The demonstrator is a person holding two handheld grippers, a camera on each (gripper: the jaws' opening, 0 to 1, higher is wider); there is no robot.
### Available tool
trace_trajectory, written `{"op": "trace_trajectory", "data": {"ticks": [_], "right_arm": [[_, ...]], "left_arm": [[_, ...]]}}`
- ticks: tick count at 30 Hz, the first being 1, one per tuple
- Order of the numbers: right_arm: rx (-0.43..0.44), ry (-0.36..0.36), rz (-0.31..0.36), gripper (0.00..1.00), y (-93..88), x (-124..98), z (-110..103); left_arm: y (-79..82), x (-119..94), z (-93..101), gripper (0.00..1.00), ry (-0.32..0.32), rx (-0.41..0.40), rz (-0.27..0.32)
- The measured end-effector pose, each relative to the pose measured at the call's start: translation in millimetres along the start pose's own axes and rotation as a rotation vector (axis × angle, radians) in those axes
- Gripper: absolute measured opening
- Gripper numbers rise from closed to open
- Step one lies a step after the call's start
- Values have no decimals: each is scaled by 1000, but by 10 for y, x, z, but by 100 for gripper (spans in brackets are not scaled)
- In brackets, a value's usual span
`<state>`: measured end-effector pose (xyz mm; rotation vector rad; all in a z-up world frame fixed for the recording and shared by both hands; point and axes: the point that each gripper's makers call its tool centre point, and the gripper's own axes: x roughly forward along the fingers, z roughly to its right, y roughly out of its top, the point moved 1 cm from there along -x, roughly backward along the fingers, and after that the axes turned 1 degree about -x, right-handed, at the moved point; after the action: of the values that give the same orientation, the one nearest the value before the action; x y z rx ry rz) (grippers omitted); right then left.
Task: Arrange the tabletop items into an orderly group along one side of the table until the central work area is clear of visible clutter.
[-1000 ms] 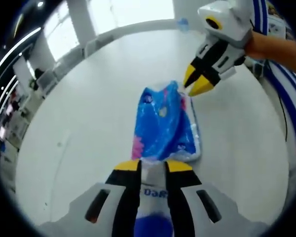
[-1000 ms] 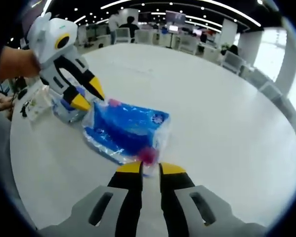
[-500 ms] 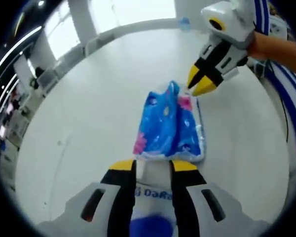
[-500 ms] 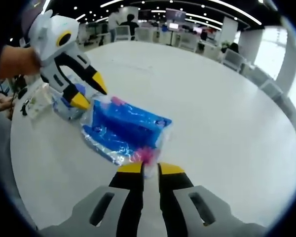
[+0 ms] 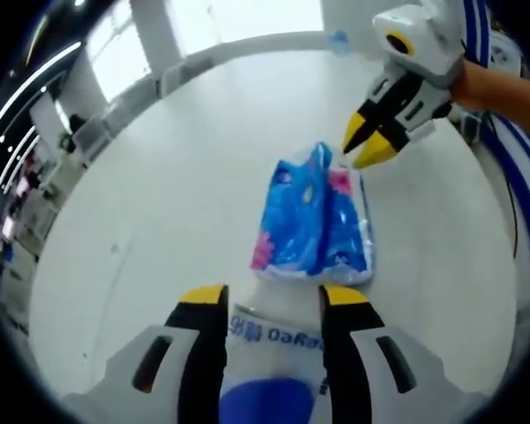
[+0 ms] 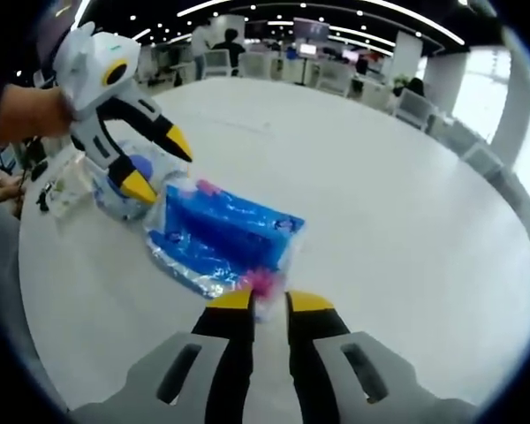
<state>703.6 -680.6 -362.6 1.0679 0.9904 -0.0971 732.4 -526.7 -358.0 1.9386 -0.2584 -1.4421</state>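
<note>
while both grippers meet at the blue pack

right gripper (image 6: 263,302) pinches glossy crinkled blue plastic pack (image 6: 221,237) at 6 o'clock; left gripper (image 6: 157,163) open at 10 o'clock.

Both views are bright and evenly lit. The glossy white round desk (image 6: 397,221) reflects soft glare from rows of ceiling lights beyond its far edge and from large windows (image 5: 238,18). Shadows on it are faint. Fisheye bending curves its edges; background details blur.
</note>
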Motion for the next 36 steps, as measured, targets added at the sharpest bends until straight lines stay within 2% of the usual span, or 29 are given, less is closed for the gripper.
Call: {"op": "trace_trajectory", "data": {"ticks": [3, 11, 19, 24, 29, 36], "right_arm": [[-3, -1, 12, 18, 38, -40, -12], [-31, 27, 25, 38, 74, -84, -121], [-57, 66, 62, 57, 186, -182, -251], [-79, 118, 90, 78, 244, -225, -408], [-110, 170, 132, 90, 332, -292, -575], [-128, 215, 156, 96, 432, -413, -733]], "left_arm": [[11, -51, -30, 41, 8, -3, 5], [73, -150, 16, 57, -8, -23, 36], [195, -264, 203, 84, -114, -39, 100], [255, -387, 381, 99, -210, -45, 154], [276, -532, 480, 99, -263, -59, 182], [240, -666, 535, 99, -266, -48, 185]]}}
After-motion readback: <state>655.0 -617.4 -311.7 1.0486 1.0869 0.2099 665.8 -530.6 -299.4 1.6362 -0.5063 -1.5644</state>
